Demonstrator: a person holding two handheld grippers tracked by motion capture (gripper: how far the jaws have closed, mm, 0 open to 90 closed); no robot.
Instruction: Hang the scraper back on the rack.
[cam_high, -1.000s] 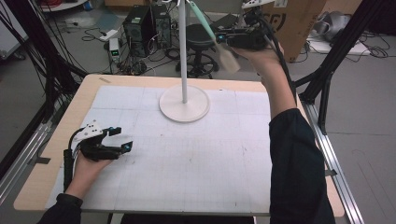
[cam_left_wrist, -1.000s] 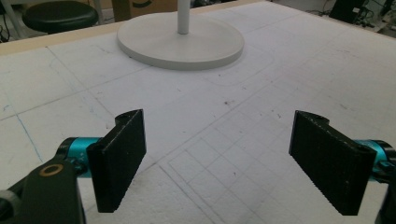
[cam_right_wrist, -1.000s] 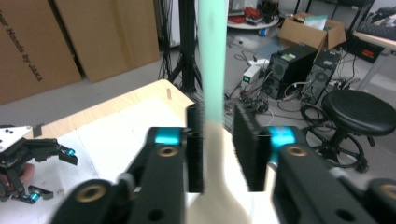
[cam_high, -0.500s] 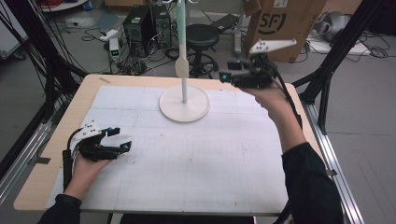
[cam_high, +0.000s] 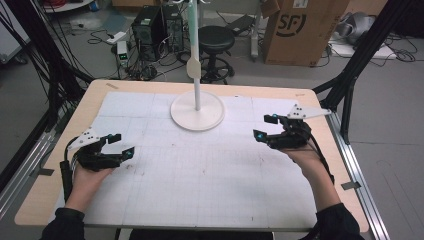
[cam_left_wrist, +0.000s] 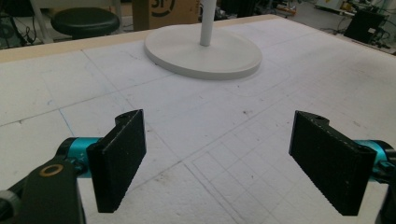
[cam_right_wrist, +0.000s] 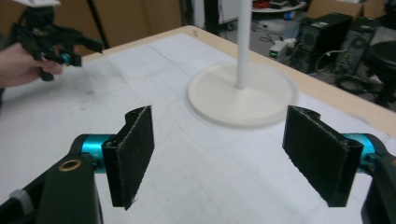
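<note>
Nearest the person, both hands rest low over the white gridded surface (cam_high: 210, 175). The left gripper (cam_high: 121, 143) sits at the near left with its jaws spread wide and nothing between them; in the left gripper view its two black pads (cam_left_wrist: 119, 158) frame only bare grid. The right gripper (cam_high: 265, 127) is at the right, a little farther in. Its jaws have just been opening and now stand wide, and the right gripper view shows its pads (cam_right_wrist: 133, 149) with nothing but surface between them.

Farther on, at the middle of the far half, stands the white stand with a round flat base and thin upright pole (cam_high: 197, 111), well apart from both grippers. A small pale spoon-shaped piece (cam_high: 194, 68) hangs against the pole, partway up.

With both grippers empty and drawn away from the stand, the hanging looks done, and little seems left beyond resting the hands.

The high view alone takes in the hanging piece, the black stool (cam_high: 216, 39) and the brown cardboard box (cam_high: 300, 25) beyond the surface. The gripper views cut the pole off low, yet show the base (cam_left_wrist: 203, 51) close up. The right gripper view also catches the left gripper (cam_right_wrist: 70, 51) across the surface.
</note>
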